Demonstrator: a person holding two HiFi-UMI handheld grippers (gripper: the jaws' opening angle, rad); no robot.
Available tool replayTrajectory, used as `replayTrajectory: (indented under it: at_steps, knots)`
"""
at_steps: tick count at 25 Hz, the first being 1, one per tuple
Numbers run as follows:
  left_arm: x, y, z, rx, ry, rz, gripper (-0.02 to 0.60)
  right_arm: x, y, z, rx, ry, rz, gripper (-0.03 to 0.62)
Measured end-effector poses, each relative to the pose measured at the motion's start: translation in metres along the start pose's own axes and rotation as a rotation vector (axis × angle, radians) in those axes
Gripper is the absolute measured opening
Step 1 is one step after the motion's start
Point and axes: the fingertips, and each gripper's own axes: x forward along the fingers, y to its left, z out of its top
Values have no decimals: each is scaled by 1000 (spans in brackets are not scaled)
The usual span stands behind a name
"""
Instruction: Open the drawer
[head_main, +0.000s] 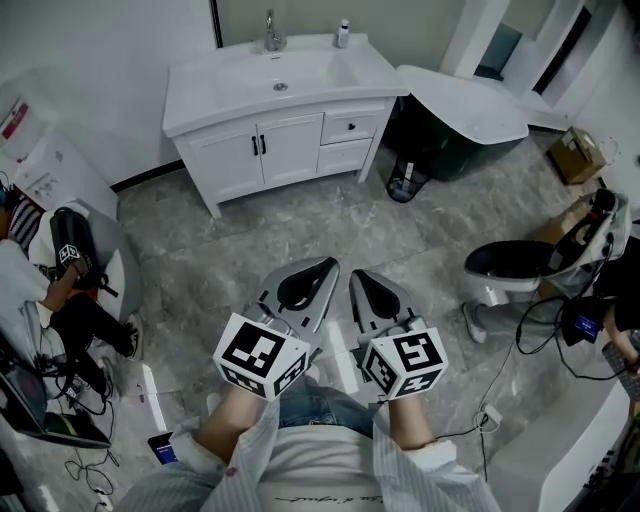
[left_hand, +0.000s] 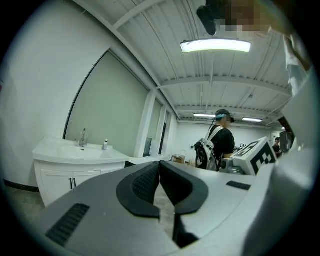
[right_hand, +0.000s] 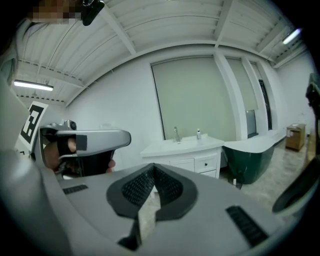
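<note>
Fingers of the left gripper and right gripper are pressed together, empty, low in the head view. Far off, at upper centre, the drawer of the white vanity sits shut. It is likely light and rigid and should slide straight out, best pinched at its small dark knob.

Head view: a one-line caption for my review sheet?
Shut, empty left gripper and right gripper side by side, short of the white cabinet, its drawers closed.
</note>
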Motion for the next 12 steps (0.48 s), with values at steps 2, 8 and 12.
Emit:
replayTrajectory:
  at_steps: [2, 8, 12]
  knots:
    - [9, 8, 0, 3, 0, -6, 17, 10, -7, 1, 6, -1, -6, 9]
    - [53, 47, 7, 2, 9, -31, 17, 56, -37, 11, 23, 13, -29, 9]
    - [86, 80, 15, -3, 20, -54, 17, 91, -56, 24, 27, 26, -54, 9]
